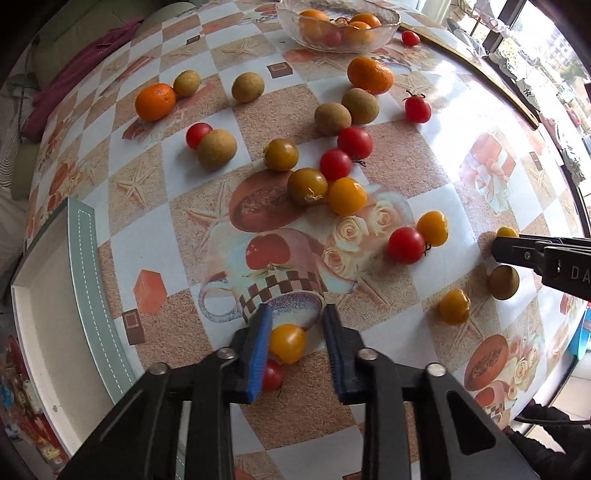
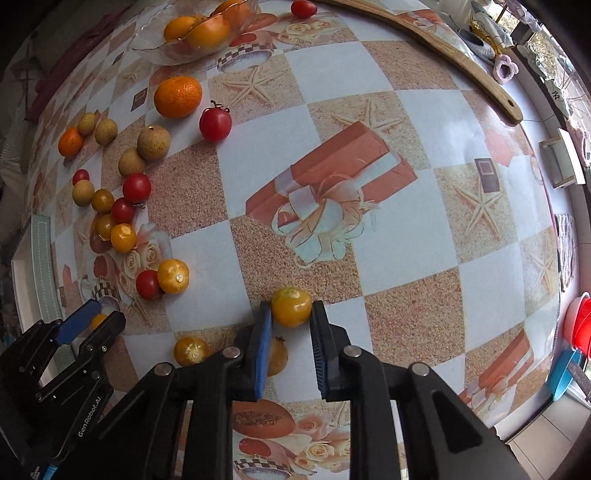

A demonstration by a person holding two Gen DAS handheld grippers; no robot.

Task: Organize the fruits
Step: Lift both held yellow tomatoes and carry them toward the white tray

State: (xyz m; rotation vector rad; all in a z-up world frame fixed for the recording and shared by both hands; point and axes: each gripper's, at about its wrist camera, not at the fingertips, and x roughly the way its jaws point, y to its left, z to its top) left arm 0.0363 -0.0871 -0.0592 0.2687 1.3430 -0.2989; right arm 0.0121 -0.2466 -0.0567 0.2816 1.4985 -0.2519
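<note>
Many small fruits lie loose on the patterned table: red and yellow cherry tomatoes, brown longans, oranges. My left gripper [image 1: 295, 328] is open around a yellow tomato [image 1: 287, 342]; the left pad touches it and a gap shows on the right. A red tomato [image 1: 272, 374] lies just behind it. My right gripper [image 2: 290, 319] has both pads against a yellow tomato [image 2: 291, 306] that rests on the table. A glass bowl [image 1: 384, 35] at the far side holds several oranges. The right gripper also shows in the left wrist view [image 1: 496, 251].
A white tray with a teal rim [image 1: 86, 266] lies at the table's left edge. A long wooden stick [image 2: 424, 48] lies along the far right edge. A longan [image 2: 277, 356] and a yellow tomato [image 2: 191, 350] lie near the right gripper.
</note>
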